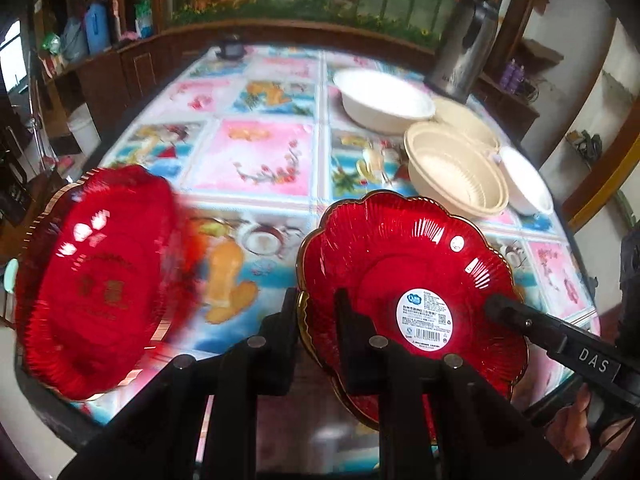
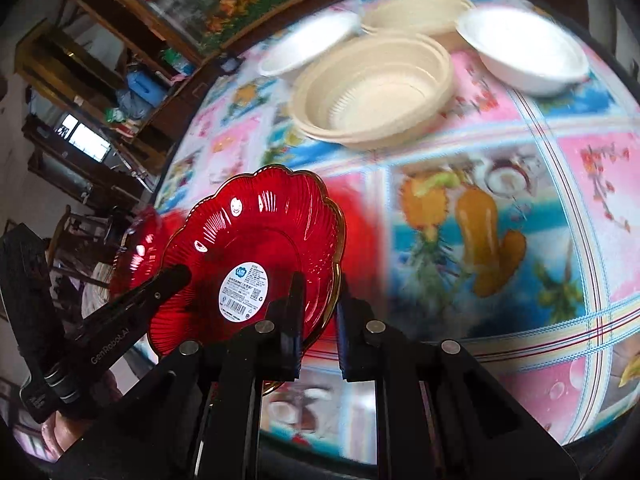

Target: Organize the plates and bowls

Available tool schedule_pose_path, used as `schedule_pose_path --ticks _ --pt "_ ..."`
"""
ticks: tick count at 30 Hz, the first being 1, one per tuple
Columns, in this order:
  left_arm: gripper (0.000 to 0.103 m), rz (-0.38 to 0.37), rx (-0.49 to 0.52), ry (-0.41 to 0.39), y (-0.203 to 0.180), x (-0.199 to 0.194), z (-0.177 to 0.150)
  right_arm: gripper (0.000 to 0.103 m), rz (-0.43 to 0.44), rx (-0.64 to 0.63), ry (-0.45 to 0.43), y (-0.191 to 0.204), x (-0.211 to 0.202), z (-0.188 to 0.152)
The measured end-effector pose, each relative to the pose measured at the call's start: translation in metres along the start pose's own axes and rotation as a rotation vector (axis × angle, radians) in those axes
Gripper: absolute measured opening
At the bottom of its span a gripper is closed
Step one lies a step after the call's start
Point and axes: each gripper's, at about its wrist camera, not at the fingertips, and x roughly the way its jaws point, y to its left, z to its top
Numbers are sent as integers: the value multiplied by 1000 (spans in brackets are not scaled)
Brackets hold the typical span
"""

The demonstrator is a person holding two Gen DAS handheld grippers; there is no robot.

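Both grippers are pinching the same red scalloped plate point(image 1: 404, 264), the one with the round white barcode sticker point(image 1: 428, 318) on its well. It's tilted and looks lifted off the worktop point(image 1: 256, 160), near the front edge.

Left gripper point(image 1: 318, 320): jaws narrow, clamped across the gold rim on the plate's left side. Right gripper point(image 2: 320, 308): jaws narrow, clamped on the opposite rim; its black finger point(image 1: 520, 320) shows over the plate's right side in the left wrist view.

A second red plate point(image 1: 96, 280), blurred, sits to the left at the worktop's edge; the likely stacking target, my guess. Beige ribbed bowl stack point(image 1: 456, 172) and white bowls point(image 1: 384, 100) are further back, well apart from the plates.

To do this step well:
- Move both hands together; any spread or twist loads a thin plastic rim.
- Level the plate before lowering, line up the scallops, set it down, then release.
- One hand could let go first; a two-sided pinch isn't needed for something this light.

Pose: both grippers pitched steeply down toward the worktop, converging on the plate from either side. Bare fingers point(image 1: 576, 428) wrap the right handle at lower right.
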Motion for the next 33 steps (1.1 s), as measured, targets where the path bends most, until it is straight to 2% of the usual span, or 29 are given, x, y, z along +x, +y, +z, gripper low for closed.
schedule_pose_path --ticks 4,9,14,17,22,27,29,33 --pt "16 32 -22 -66 26 -32 2 13 28 -82 -21 38 -5 6" --pt "16 111 -106 -115 79 -57 5 13 64 -201 -12 102 17 12" --pt "17 178 -194 -104 132 -61 3 13 102 -289 46 158 58 11" --pt "17 220 -235 -85 159 -55 3 13 94 -320 83 180 82 10" --pt "18 282 -268 -28 190 -35 5 13 43 -391 134 212 119 7" --pt "18 369 -189 35 191 -17 7 13 -43 -478 132 231 139 5" --pt "18 372 -168 39 190 -15 8 14 -75 -500 134 234 146 3" --pt "18 372 -163 46 190 -11 7 14 -133 -524 197 232 165 3"
